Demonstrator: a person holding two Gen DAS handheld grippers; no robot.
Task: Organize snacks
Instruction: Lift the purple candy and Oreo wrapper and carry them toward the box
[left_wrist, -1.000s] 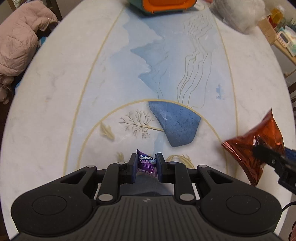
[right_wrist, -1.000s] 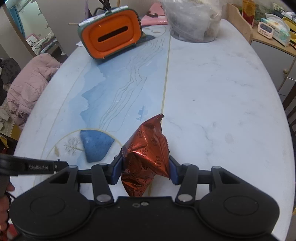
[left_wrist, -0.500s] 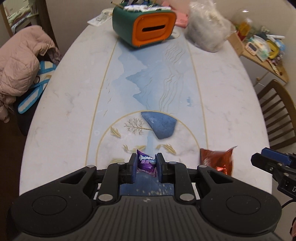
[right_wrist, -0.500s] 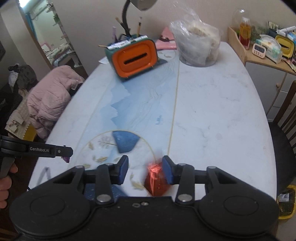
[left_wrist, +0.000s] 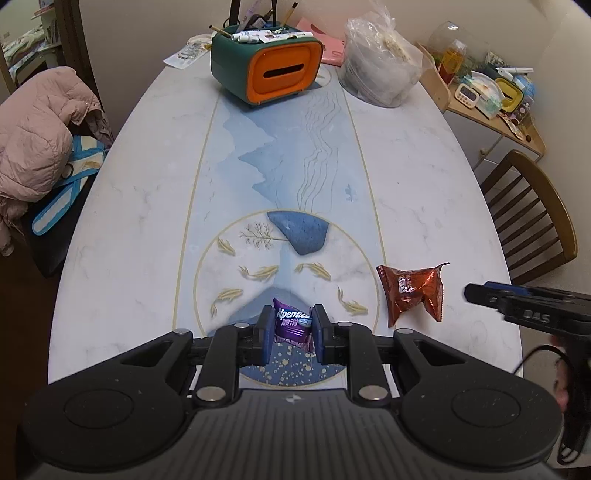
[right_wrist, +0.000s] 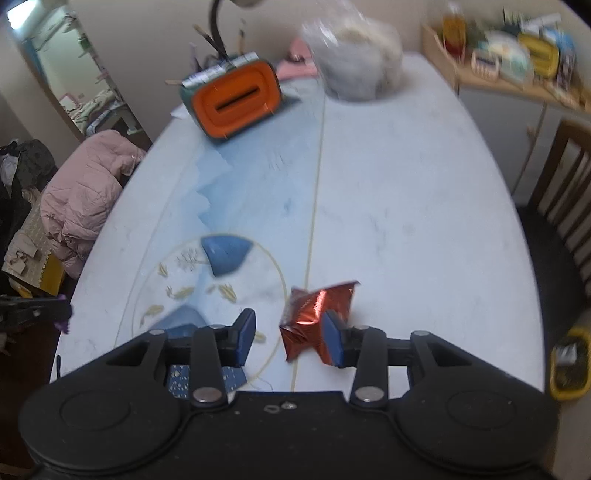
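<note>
Left gripper (left_wrist: 290, 328) has its jaws clamped on a purple candy (left_wrist: 291, 325), held above the near end of the table (left_wrist: 129, 221). Right gripper (right_wrist: 288, 334) has just been opening wider, pads clear of the copper snack packet (right_wrist: 317, 317) lying on the table, right pad just beside it

Left gripper (left_wrist: 290, 334) is clamped on a small purple foil candy wrapper (left_wrist: 291, 326), held above the near end of a white marble-look oval table (left_wrist: 424, 177) with a blue landscape print. A crinkled copper-red foil snack packet (left_wrist: 412, 291) is seen lying flat on the table to the right, apart from everything. The black right gripper (left_wrist: 532, 308) is seen at the right edge, near the packet but not touching it. A green-and-orange rounded box (left_wrist: 273, 72) and a clear plastic bag (left_wrist: 380, 66) are seen at the far end.
</note>
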